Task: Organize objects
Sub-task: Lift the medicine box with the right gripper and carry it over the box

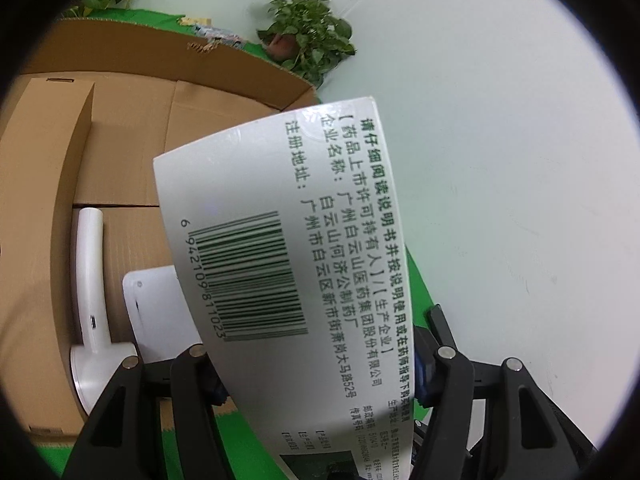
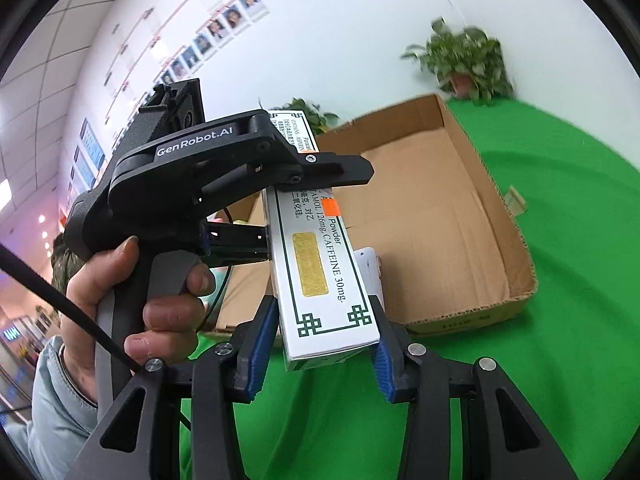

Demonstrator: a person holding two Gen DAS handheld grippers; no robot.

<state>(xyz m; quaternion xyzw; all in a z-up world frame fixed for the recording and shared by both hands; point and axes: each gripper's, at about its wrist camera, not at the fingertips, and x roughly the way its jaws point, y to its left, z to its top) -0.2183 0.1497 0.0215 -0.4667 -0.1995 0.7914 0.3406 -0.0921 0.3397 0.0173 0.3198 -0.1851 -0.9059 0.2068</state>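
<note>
The long white glossy cardboard medicine carton point(image 2: 320, 272), printed with green text, a barcode and a gold panel, was held in the air above the green table point(image 2: 540, 280), both grippers on it. It looked light and stiff-walled but hollow, likely to dent under a hard squeeze, and its glossy coating could slip, so its narrow sides near the ends seemed the sound places to take hold. The left gripper point(image 1: 316, 376) had its fingers set fairly wide across one end of the carton. The right gripper point(image 2: 324, 344) was clamped closer, its ribbed blue pads point(image 2: 262, 344) against the carton's narrower sides. Beyond, toward twelve o'clock in the right wrist view, sat the open brown corrugated cardboard box point(image 2: 492, 200), matte with rough torn edges. In the left wrist view a smooth white plastic handled device point(image 1: 92, 280) lay in it at about nine o'clock, beside a flat white item I could not identify.
</note>
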